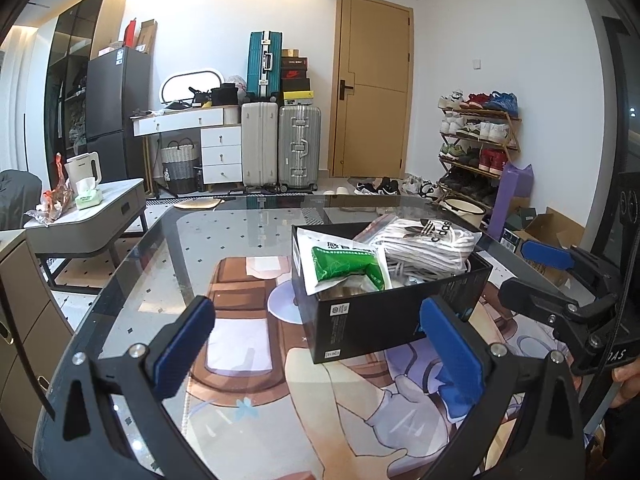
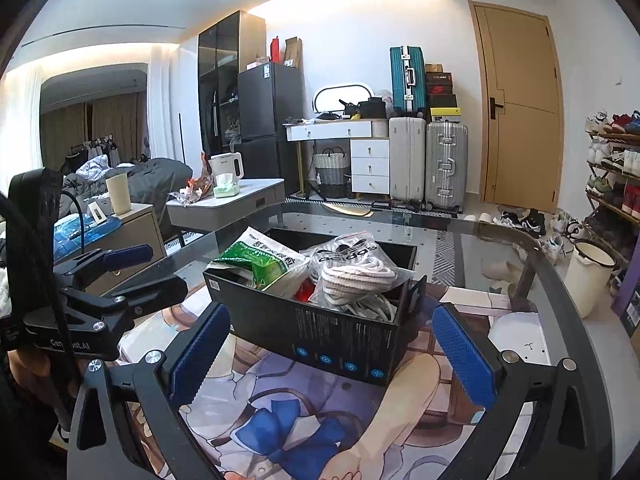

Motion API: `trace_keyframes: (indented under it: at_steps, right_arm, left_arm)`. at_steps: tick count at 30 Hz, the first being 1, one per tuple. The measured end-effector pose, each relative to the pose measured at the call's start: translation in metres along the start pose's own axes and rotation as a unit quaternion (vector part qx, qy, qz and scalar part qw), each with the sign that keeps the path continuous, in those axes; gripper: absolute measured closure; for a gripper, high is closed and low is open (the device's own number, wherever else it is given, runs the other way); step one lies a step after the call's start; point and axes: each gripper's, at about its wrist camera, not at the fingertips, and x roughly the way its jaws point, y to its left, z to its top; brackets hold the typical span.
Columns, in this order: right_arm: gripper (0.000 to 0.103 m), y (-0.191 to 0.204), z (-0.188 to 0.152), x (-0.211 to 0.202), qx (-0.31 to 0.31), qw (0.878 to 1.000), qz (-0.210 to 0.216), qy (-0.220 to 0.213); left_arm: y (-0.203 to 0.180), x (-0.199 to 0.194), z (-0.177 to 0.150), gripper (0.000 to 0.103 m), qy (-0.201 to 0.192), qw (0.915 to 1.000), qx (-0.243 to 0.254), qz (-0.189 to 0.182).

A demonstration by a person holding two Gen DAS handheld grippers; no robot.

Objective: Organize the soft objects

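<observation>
A black cardboard box (image 1: 384,320) stands on the glass table (image 1: 224,232); it also shows in the right wrist view (image 2: 340,332). In it lie a green and white packet (image 1: 344,266) (image 2: 260,260) and a clear bag of white Adidas socks (image 1: 424,246) (image 2: 352,268). My left gripper (image 1: 316,352) is open and empty, in front of the box's left corner. My right gripper (image 2: 332,352) is open and empty, with the box's near wall between its fingers' line of sight. Each gripper shows in the other's view, right gripper (image 1: 532,276), left gripper (image 2: 156,268).
A printed anime mat (image 1: 304,412) lies under the glass. A grey side table (image 1: 92,216) with a kettle and tissues stands left. Suitcases (image 1: 280,144), a door and a shoe rack (image 1: 476,148) are behind. A cream bucket (image 2: 588,276) sits right.
</observation>
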Motion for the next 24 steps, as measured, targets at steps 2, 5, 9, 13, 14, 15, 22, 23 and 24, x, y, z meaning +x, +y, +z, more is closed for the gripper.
trace_keyframes:
  at_steps: [2,5,9,13,14,15,22,23,24]
  right_arm:
    - [0.0,-0.0013,-0.0006,-0.0013,0.002,1.0,0.0,-0.002]
    - [0.0,-0.0022,-0.0015,-0.0019,0.003,1.0,0.0,-0.003]
    - [0.0,-0.0026,-0.0011,-0.0025,0.005,1.0,-0.003,-0.002]
    - [0.0,-0.0033,-0.0015,-0.0033,0.007,1.0,-0.003,-0.004]
    - [0.0,-0.0037,-0.0017,-0.0044,0.008,1.0,-0.003,-0.004]
    - [0.0,-0.004,-0.0018,-0.0046,0.009,1.0,-0.002,-0.005]
    - [0.0,-0.0048,-0.001,-0.0053,0.009,1.0,-0.001,-0.006]
    - [0.0,-0.0047,-0.0011,-0.0053,0.009,1.0,-0.002,-0.006]
    - [0.0,-0.0048,-0.0011,-0.0052,0.009,1.0,-0.001,-0.006]
  left_arm:
    - [0.0004,-0.0005,-0.0004,0.0,0.0,1.0,-0.001,0.002]
    - [0.0006,-0.0009,0.0004,0.0,0.001,1.0,-0.002,0.003]
    - [0.0006,-0.0008,0.0008,0.0,0.001,1.0,0.0,0.002]
    - [0.0006,0.0006,0.0012,0.0,0.002,1.0,0.002,0.002]
    - [0.0005,0.0007,0.0012,0.0,0.002,1.0,0.001,0.001]
    - [0.0006,0.0007,0.0012,0.0,0.001,1.0,0.001,0.001]
    - [0.0006,0.0009,0.001,0.0,0.001,1.0,0.001,0.002]
    - [0.0005,0.0008,0.0011,0.0,0.001,1.0,0.001,0.002]
    - [0.0005,0.0009,0.0011,0.0,0.001,1.0,0.001,0.002]
